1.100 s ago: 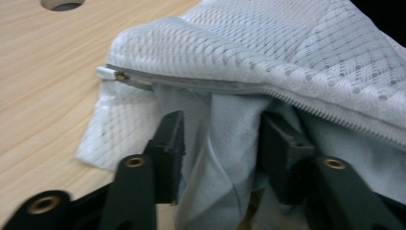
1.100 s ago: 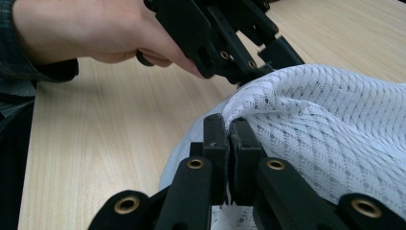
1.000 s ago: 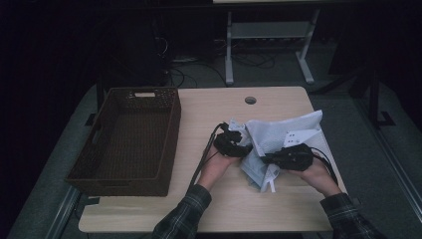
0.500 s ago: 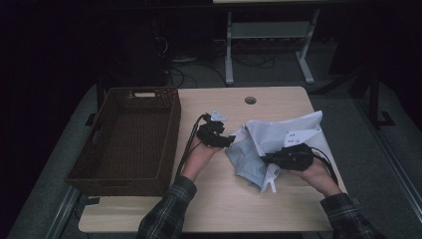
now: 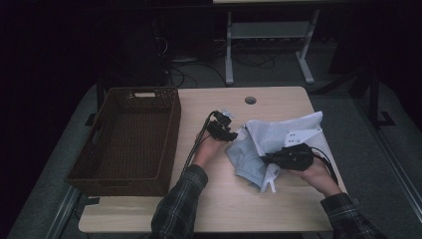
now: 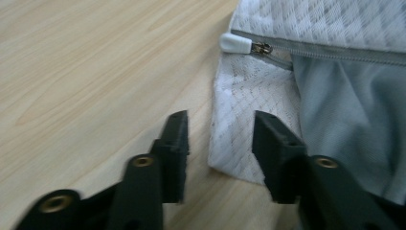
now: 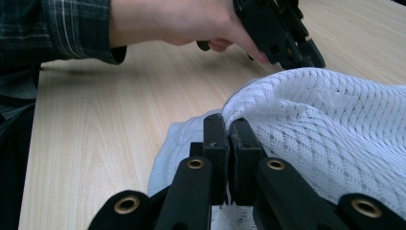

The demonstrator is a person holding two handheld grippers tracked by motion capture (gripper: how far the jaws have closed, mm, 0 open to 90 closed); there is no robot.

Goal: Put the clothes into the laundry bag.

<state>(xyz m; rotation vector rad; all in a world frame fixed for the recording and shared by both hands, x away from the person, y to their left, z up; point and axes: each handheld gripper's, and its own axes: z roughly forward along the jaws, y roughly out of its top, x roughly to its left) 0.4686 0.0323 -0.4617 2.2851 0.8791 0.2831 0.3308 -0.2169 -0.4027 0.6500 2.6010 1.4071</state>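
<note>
Left gripper [image 6: 218,143] shifted, narrowing, bag corner [image 6: 234,143] perhaps untouched

no readable text, labels or signs

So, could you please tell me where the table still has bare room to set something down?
Free: the near strip of the table in front of the wicker basket, and the far strip around the round hole. The basket looks empty too. Crowded: the right half, where the white mesh bag and both hand-held grippers sit.
</note>
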